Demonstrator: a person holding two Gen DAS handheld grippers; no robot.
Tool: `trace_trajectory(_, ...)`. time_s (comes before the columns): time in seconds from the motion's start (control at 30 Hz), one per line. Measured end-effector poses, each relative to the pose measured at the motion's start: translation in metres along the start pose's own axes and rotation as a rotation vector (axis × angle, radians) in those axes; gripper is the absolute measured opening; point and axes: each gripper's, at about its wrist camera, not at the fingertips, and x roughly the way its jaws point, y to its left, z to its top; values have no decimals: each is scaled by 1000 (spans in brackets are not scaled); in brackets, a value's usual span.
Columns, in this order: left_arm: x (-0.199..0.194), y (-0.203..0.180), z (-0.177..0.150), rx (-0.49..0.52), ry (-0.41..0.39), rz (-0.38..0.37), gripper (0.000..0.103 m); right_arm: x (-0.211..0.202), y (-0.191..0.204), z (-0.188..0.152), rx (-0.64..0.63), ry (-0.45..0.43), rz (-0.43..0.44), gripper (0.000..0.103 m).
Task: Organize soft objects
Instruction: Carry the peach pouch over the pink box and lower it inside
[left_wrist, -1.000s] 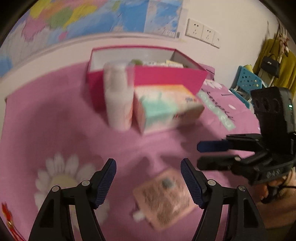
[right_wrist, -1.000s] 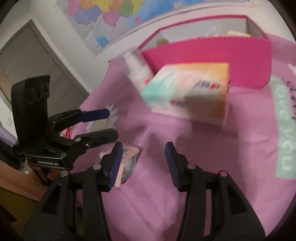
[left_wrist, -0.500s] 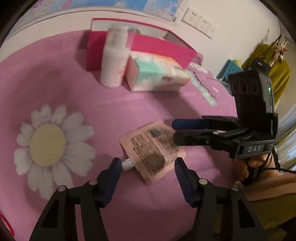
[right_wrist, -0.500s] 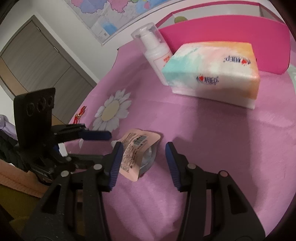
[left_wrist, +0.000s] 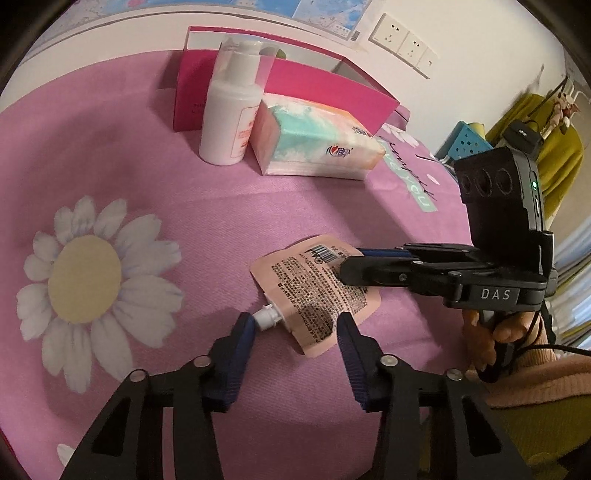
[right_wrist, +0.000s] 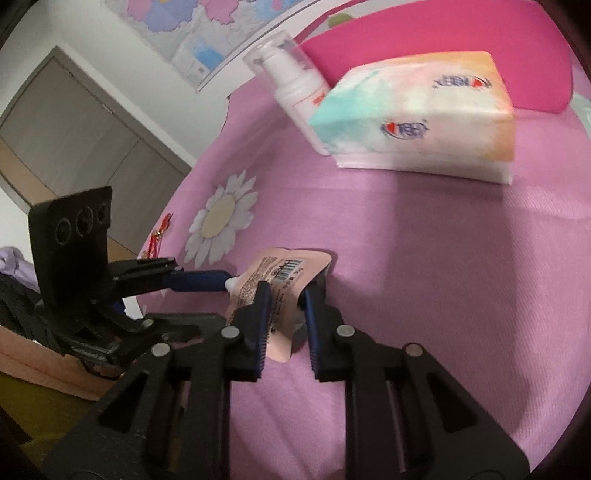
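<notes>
A flat, pale pink soft pouch (left_wrist: 317, 295) printed with dense black text and a barcode, with a small white spout (left_wrist: 266, 316) at one corner, lies on the pink flower-print cloth (left_wrist: 229, 221). The left gripper (left_wrist: 295, 328), whose jaws have just been closing, straddles the spout end; whether its pads press I cannot tell. The right gripper (right_wrist: 286, 299), also just closing, pinches the pouch's opposite edge. Behind stand a white pump bottle (left_wrist: 231, 118), a pastel tissue pack (left_wrist: 317, 144) and a magenta box (left_wrist: 314, 88).
</notes>
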Motion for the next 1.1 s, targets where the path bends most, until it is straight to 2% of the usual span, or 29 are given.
trace_trajectory(0.1, 3, -1, 5, -16, -2, 3, 40, -5, -4, -1, 16, -14, -8, 20)
trace_trajectory(0.3, 10, -5, 13, -39, -7, -11, 40, -16, -8, -3, 42, -44, -41, 20)
trace_trajectory(0.6, 2, -21, 35, 16, -60, -28, 40, -45, -6, 6, 25, -124, -69, 20)
trace_trajectory(0.87, -21, -33, 84, 76, -171, -54, 40, -78, -3, 37, -21, -231, -103, 20)
trace_trajectory(1.1, -38, -43, 131, 141, -270, -10, 40, -98, 6, 84, -84, -330, -138, 20)
